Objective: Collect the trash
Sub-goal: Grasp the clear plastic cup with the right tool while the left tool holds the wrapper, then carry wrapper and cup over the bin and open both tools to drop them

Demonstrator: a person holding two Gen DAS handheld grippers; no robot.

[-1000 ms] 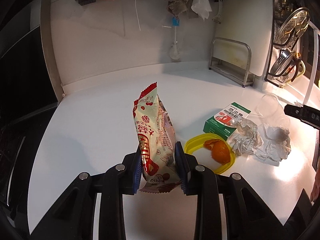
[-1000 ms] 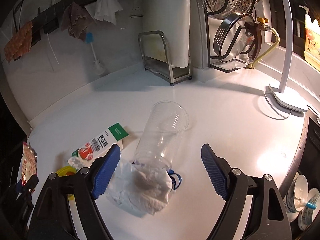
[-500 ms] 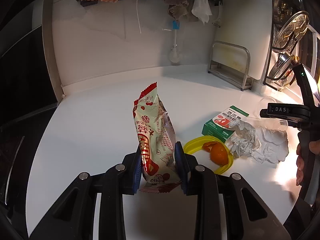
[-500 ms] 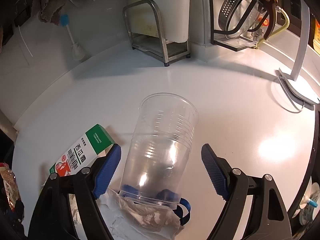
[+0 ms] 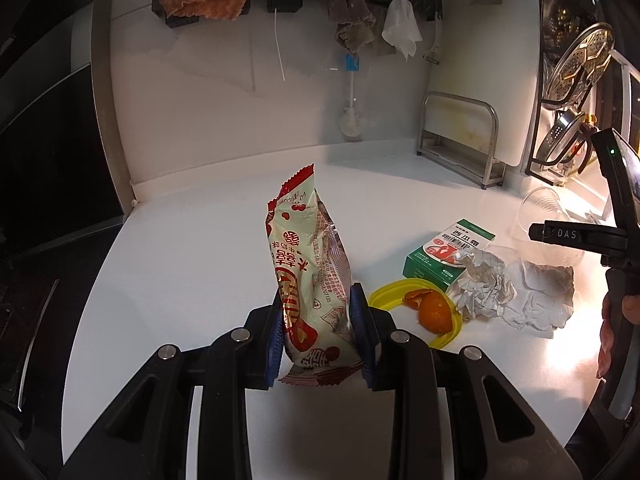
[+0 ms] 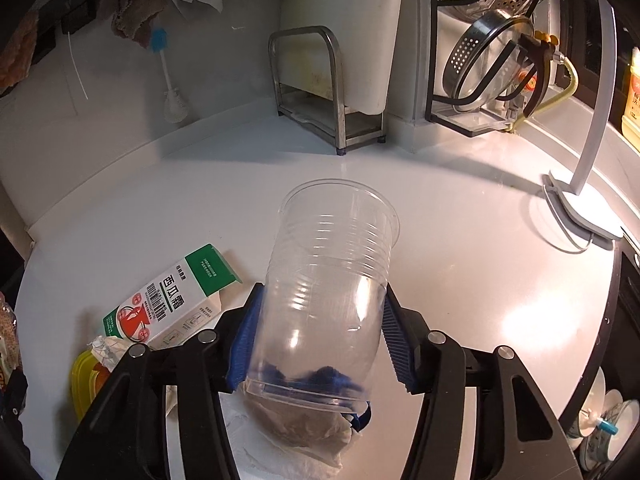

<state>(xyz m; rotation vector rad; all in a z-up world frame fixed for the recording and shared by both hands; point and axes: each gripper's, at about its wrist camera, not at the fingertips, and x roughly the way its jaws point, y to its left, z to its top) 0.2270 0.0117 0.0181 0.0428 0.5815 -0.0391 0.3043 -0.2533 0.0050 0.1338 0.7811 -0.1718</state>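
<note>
My left gripper [image 5: 320,340] is shut on a red and cream snack wrapper [image 5: 308,276] and holds it upright over the white counter [image 5: 192,264]. My right gripper [image 6: 320,340] has closed on a clear plastic cup [image 6: 332,276] that lies on its side, mouth pointing away; both blue pads touch its walls. In the left wrist view the cup [image 5: 540,212] shows at far right. On the counter lie a green and white box [image 5: 448,256], crumpled foil [image 5: 484,288], a dirty tissue [image 5: 540,292] and orange peel [image 5: 434,308] on a yellow lid [image 5: 384,298].
A steel rack [image 6: 320,92] with a white cutting board stands at the back wall. A lid holder [image 6: 492,68] and a lamp base [image 6: 580,208] stand at the right. Cloths and a brush [image 5: 350,96] hang on the wall. The counter edge drops off at left.
My right gripper moved down and forward around the cup and its jaws closed onto the cup's sides. My left gripper stayed shut on the wrapper, nearly still.
</note>
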